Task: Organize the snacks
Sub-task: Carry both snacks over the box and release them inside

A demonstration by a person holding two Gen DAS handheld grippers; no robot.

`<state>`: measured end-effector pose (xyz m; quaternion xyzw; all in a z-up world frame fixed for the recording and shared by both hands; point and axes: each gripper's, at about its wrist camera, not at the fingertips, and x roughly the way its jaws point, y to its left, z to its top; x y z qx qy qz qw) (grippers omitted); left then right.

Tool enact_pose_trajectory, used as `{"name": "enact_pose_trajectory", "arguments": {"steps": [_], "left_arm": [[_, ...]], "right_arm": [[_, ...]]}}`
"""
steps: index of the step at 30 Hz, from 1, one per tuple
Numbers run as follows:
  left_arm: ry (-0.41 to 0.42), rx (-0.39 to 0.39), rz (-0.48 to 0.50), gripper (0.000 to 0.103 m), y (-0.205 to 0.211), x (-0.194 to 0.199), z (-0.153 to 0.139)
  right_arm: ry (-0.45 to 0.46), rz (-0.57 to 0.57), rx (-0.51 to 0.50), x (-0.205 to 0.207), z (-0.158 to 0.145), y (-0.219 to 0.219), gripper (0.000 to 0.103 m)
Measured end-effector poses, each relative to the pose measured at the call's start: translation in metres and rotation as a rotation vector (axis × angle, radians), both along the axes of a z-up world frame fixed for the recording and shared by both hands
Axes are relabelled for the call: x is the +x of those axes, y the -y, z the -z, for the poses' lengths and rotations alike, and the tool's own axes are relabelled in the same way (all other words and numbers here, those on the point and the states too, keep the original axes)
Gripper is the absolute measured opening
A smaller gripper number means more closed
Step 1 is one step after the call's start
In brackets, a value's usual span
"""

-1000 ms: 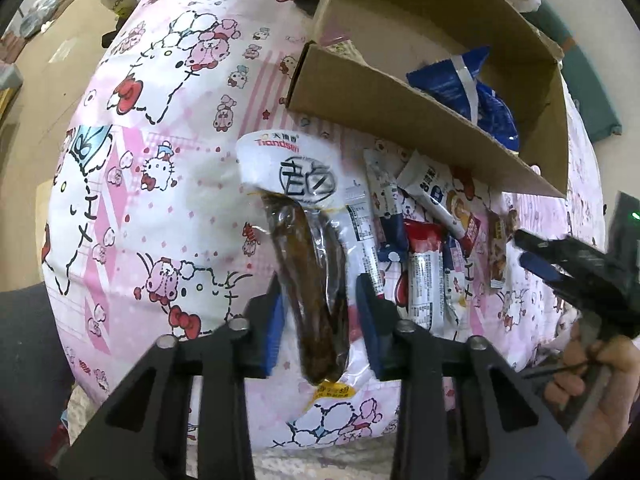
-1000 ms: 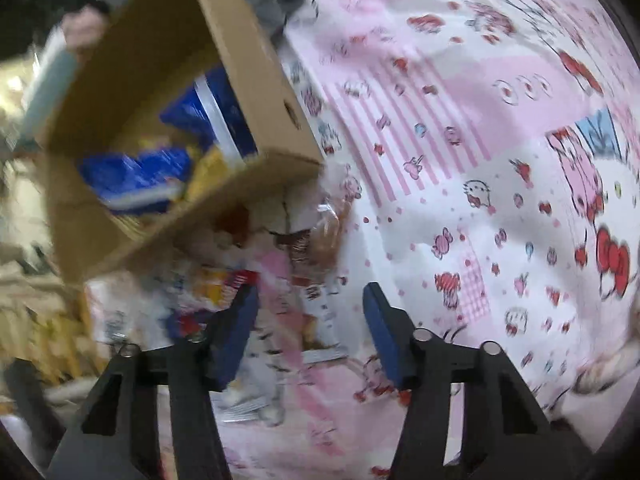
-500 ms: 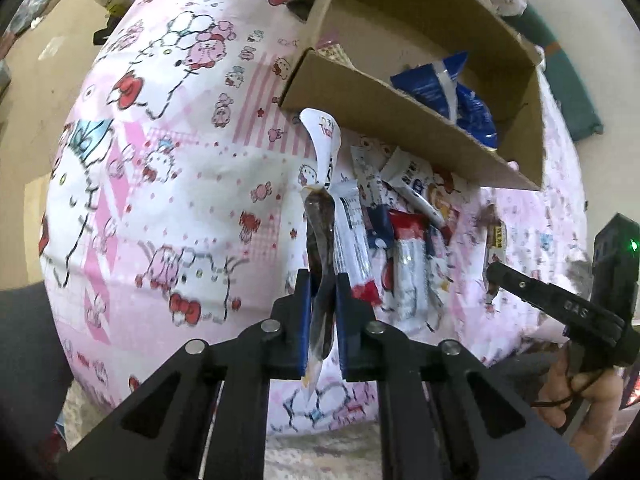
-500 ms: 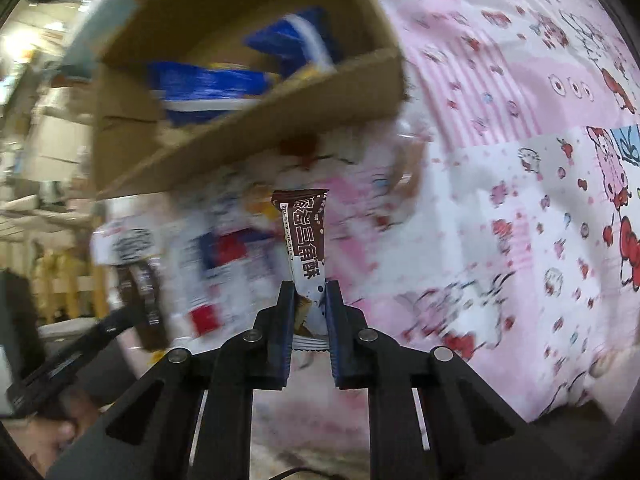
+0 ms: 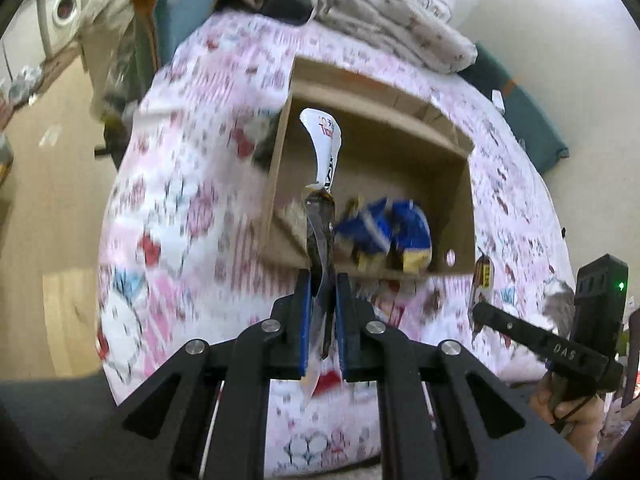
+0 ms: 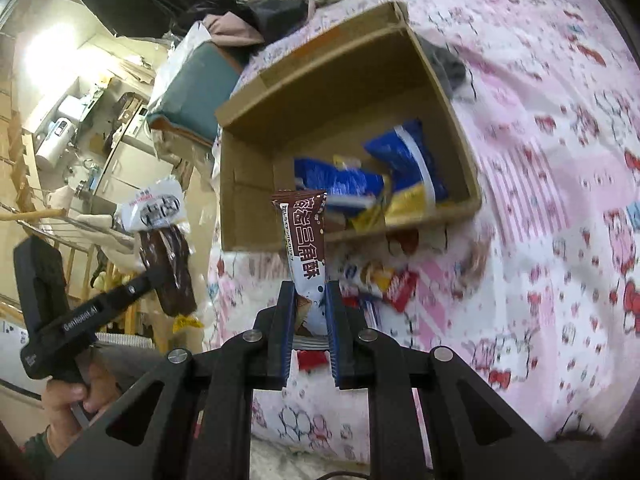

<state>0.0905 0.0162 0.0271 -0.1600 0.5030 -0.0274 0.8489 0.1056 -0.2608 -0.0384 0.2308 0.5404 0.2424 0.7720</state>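
The left tool [image 5: 323, 312] is closed on a clear packet with a dark brown snack [image 5: 320, 236]. The packet stands up between the blue pads, and its white top bends over the cardboard box [image 5: 276, 200]. On this white top only red letters "Ti" can be read; the rest is folded or blurred. In the right wrist view the same packet [image 6: 168, 264] hangs beside the box, and its white label has black characters that are too blurred to read.

The right tool [image 6: 307, 320] is closed on a brown and white snack bar [image 6: 306, 248]. The bar stands upright in front of the near wall of the box. Its wrapper has large white Chinese characters; the last two read "角酥".

The handle of the left tool [image 6: 80, 316] has the writing "GenRobot.AI". The handle of the right tool [image 5: 560, 354] has the letters "DAS".

Inside the box lie blue and yellow snack bags [image 6: 404, 168]. In front of the box, more small snack packets [image 6: 384, 280] lie on the bed cover [image 6: 560, 160], which is pink and white with cartoon cats.
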Motion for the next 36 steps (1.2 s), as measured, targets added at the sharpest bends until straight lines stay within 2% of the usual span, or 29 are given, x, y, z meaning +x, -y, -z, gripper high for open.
{"name": "enact_pose_trajectory", "arguments": {"steps": [7,13,19,24,30,36], "left_arm": [[0.057,0.049,0.023,0.008,0.012,0.050,-0.015],[0.031,0.067,0.062,0.008,0.023,0.088,0.005],[0.017,0.106,0.080,0.008,0.033,0.111,0.032],[0.031,0.135,0.092,0.008,0.036,0.119,0.050],[-0.003,0.115,0.082,0.009,0.033,0.124,0.066],[-0.018,0.123,0.073,0.009,0.036,0.127,0.071]], "right_arm": [[0.069,0.048,0.002,0.055,-0.011,-0.004,0.015],[0.069,0.085,0.006,0.089,0.005,0.004,0.015],[0.055,0.115,0.004,0.098,0.023,0.008,0.016],[0.056,0.097,-0.016,0.096,0.031,0.004,0.016],[0.019,0.081,-0.043,0.099,0.045,-0.002,0.016],[0.019,0.067,-0.075,0.102,0.048,-0.008,0.017]]}}
